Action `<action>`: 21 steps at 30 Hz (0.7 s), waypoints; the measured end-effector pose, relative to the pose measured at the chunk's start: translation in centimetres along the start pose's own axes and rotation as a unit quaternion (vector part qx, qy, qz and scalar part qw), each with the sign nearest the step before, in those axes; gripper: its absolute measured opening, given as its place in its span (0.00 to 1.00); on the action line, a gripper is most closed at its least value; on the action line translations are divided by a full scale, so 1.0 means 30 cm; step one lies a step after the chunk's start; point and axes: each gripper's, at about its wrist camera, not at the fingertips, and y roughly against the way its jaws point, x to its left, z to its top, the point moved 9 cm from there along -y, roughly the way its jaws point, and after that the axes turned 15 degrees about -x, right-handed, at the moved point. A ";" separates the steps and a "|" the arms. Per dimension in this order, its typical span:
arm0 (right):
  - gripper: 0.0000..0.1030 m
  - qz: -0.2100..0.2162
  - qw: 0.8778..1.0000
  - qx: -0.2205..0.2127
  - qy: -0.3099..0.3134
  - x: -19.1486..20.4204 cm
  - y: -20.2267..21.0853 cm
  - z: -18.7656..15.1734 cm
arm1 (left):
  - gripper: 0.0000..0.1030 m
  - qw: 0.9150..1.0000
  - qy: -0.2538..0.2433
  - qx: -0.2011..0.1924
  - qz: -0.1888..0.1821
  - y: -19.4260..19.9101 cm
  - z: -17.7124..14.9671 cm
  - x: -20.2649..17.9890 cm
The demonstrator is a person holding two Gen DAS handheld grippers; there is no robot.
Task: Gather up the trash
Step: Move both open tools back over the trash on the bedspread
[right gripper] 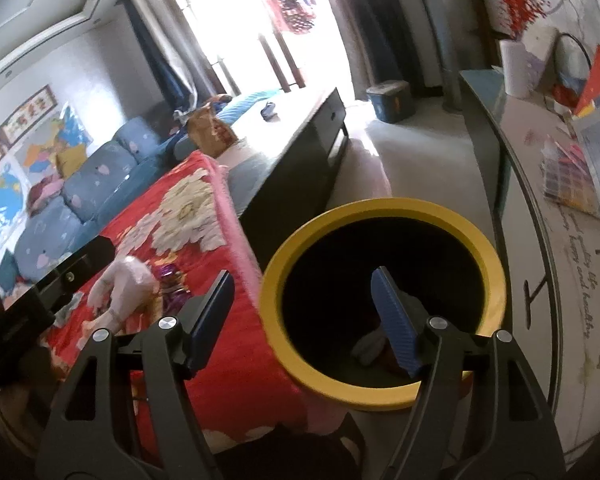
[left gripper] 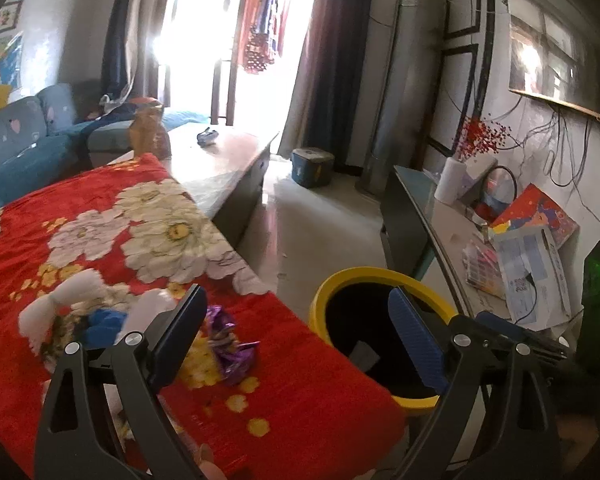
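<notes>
Right gripper (right gripper: 304, 316) open, yellow-rimmed bin (right gripper: 380, 216)

left gripper (left gripper: 300, 332) has its jaws wide open with nothing in them, over the near corner of the red floral blanket (left gripper: 300, 392). purple wrapper (left gripper: 232, 348) lies by the left jaw, white wads (left gripper: 60, 304) further left, yellow-rimmed bin (left gripper: 340, 280) just off the blanket's right edge

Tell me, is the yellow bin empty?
Not empty: inside the yellow bin, the right wrist view shows something pale lying on the dark bottom.
</notes>
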 end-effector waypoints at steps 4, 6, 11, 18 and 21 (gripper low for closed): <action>0.62 0.016 1.000 0.002 0.017 0.057 0.004 -0.009 | 0.87 1.000 0.006 -0.005 0.012 0.035 -0.001 0.051; 0.62 0.024 0.999 0.004 0.026 0.089 0.005 -0.017 | 0.87 1.000 0.011 -0.007 0.018 0.050 -0.001 0.077; 0.62 0.047 0.998 0.013 0.049 0.173 0.008 -0.043 | 0.87 0.999 0.024 -0.012 0.034 0.091 -0.006 0.159; 0.62 0.077 0.993 0.030 0.082 0.288 0.016 -0.092 | 0.87 0.998 0.041 -0.017 0.051 0.142 -0.004 0.254; 0.62 0.090 0.991 0.039 0.094 0.335 0.019 -0.114 | 0.87 0.997 0.047 -0.018 0.057 0.163 -0.004 0.293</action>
